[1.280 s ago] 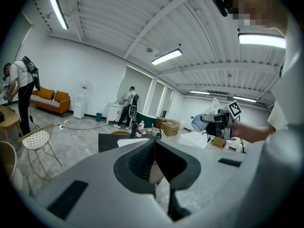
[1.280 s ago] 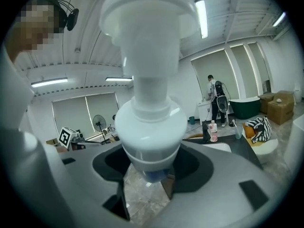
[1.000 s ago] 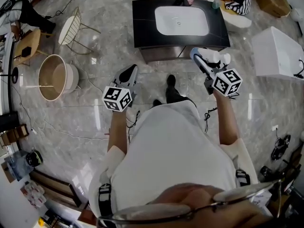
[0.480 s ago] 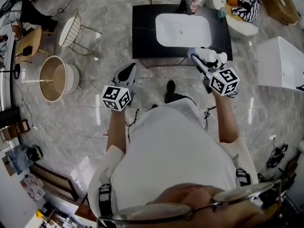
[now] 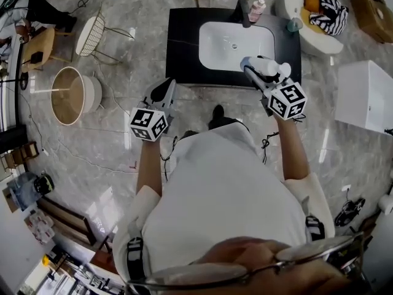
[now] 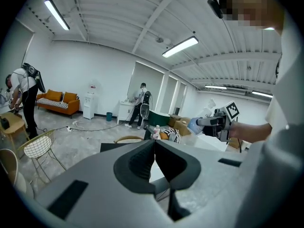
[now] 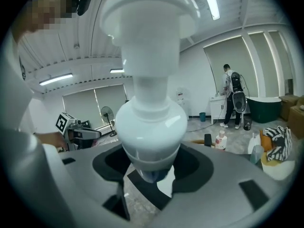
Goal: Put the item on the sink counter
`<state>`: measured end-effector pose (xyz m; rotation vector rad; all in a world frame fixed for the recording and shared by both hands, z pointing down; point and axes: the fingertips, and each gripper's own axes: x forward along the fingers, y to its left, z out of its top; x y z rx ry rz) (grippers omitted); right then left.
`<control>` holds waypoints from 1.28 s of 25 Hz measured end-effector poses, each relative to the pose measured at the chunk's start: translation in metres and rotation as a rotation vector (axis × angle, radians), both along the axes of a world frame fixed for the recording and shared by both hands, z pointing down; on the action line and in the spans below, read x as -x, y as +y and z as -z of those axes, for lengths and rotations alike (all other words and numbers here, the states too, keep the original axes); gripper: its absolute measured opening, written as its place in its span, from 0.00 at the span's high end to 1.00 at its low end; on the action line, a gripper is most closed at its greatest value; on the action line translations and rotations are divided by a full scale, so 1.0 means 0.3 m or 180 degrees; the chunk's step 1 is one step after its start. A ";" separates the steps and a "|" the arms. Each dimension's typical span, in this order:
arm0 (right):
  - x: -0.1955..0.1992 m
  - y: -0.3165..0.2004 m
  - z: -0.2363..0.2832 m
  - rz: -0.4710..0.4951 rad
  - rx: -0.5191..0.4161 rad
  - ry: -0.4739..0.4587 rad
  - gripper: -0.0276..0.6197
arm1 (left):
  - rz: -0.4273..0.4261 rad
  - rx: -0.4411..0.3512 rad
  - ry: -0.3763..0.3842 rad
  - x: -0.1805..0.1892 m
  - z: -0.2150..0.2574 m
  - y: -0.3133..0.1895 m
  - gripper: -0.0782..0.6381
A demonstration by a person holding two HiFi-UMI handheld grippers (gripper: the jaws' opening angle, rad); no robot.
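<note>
**Here, the bottle (image 5: 271,69) hangs at the counter (image 5: 184,42) edge**

The right gripper (image 5: 253,71) is clamped on the white pump bottle. In its own view the pads press the bottle's lower body, with the pump head standing up and away from the jaws. From the head view the bottle shows over the narrow strip between the basin (image 5: 236,42) and the counter's front edge, near the right end. How high it hangs cannot be told.

The left gripper (image 5: 164,90) has its jaws together with nothing between them. Its tip sits at the counter's front edge on the left side.

The widest bare black surface lies left of the basin. The tap (image 5: 244,11) and a pink bottle (image 5: 258,8) stand at the back edge. Open floor (image 5: 129,91) spreads left of the counter toward a wire chair (image 5: 91,34), and a white box (image 5: 367,94) stands to the right, well apart.
</note>
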<state>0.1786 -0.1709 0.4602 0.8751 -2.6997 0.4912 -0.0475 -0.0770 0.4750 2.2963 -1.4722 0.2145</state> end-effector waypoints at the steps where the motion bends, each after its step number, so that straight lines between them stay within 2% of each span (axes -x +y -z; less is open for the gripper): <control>1: -0.001 -0.021 -0.008 0.0034 0.0004 0.0010 0.56 | 0.0004 0.0001 -0.0017 -0.011 0.000 -0.018 0.88; 9: 0.033 -0.145 -0.051 0.0221 0.0019 0.0101 0.56 | 0.0047 0.0081 -0.0071 -0.043 -0.015 -0.122 0.88; 16: 0.099 -0.214 -0.097 0.0261 0.0043 0.0246 0.56 | 0.0005 0.0162 -0.0050 0.004 -0.062 -0.203 0.88; 23: 0.191 -0.328 -0.177 0.0120 0.0159 0.0355 0.56 | -0.0185 0.0231 0.0058 0.064 -0.139 -0.356 0.88; 32: 0.333 -0.500 -0.328 0.0007 0.0173 0.0529 0.56 | -0.0446 0.0316 0.0152 0.119 -0.266 -0.528 0.88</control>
